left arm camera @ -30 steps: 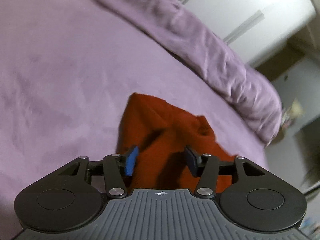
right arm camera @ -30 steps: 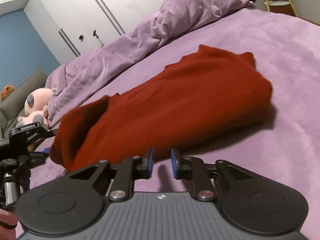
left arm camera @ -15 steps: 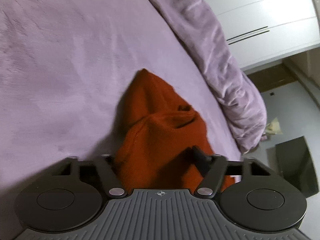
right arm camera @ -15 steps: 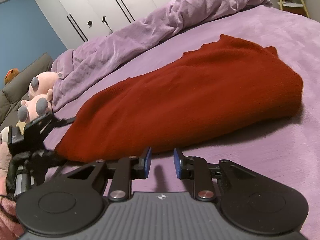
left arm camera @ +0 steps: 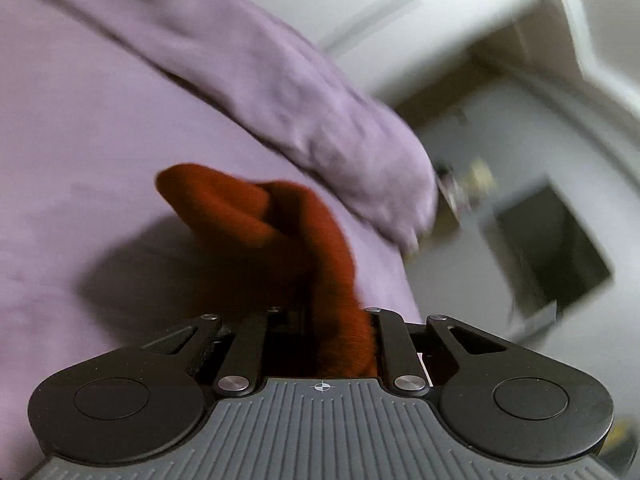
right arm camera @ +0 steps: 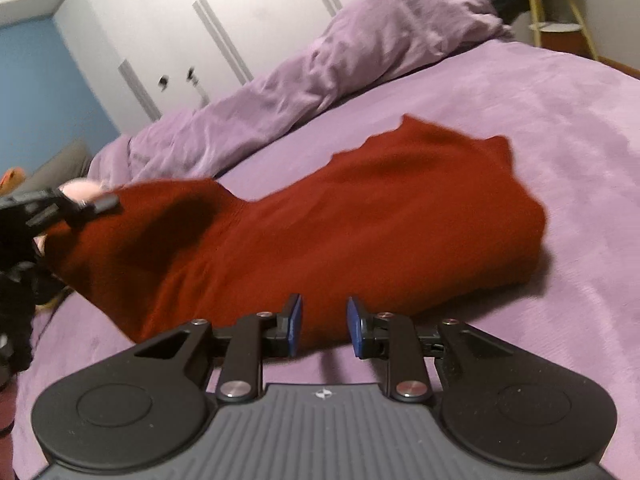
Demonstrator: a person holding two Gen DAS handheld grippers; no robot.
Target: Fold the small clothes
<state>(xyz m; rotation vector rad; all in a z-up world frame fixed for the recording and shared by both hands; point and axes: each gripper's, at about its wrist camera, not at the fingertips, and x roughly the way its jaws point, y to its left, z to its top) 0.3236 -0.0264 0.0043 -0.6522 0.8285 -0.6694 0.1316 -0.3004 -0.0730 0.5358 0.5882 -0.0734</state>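
Left gripper (left arm camera: pixel 320 320) now lifts the clamped red garment (right arm camera: pixel 360 216); right gripper (right arm camera: pixel 323 326) jaws stay parted.

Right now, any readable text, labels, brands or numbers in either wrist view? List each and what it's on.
None readable.
Left gripper body: a small crosshair mark only, no letters.
Right gripper body: a small round emblem, too small to read.
Red garment: no tag or print showing.
Purple bedspread: plain.
White wardrobe doors: no lettering visible; blurred.

A purple-sheeted bed (right arm camera: pixel 560 128) carries a rust-red knit garment (right arm camera: pixel 360 216) near its middle, with a bunched purple duvet (right arm camera: pixel 320 72) along the far edge.
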